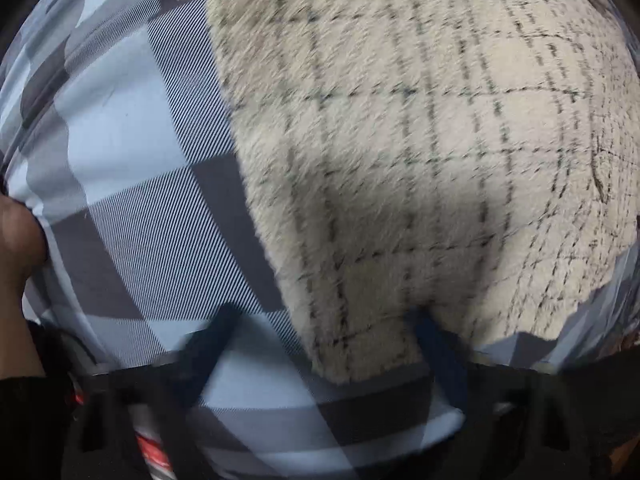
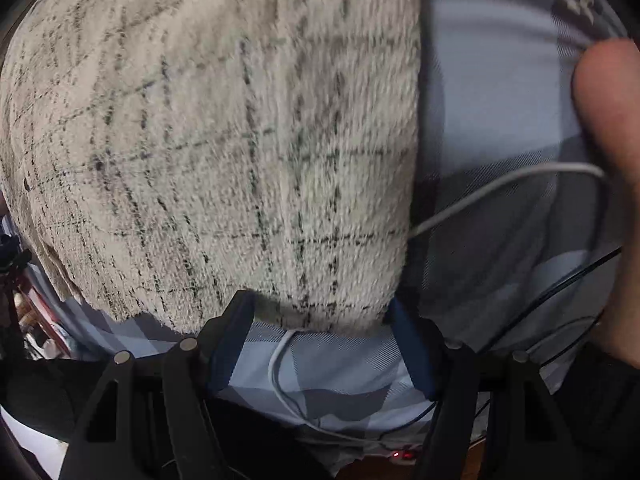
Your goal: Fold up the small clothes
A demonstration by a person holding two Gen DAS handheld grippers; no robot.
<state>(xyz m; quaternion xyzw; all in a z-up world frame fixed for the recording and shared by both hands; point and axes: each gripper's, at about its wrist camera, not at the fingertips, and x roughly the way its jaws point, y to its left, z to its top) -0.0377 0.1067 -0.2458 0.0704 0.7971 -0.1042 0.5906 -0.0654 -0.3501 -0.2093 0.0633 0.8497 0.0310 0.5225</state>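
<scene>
The left gripper point(image 1: 326, 328) stands part open, its fingers point(image 1: 218, 332) straddling the near edge of the cream checked garment point(image 1: 420, 140) without pinching it. The right gripper point(image 2: 320, 320) is likewise part open at that garment's hem. The garment lies spread on a grey-blue checked cover point(image 1: 132, 168), with a white cable point(image 2: 500, 188) beside it.
</scene>
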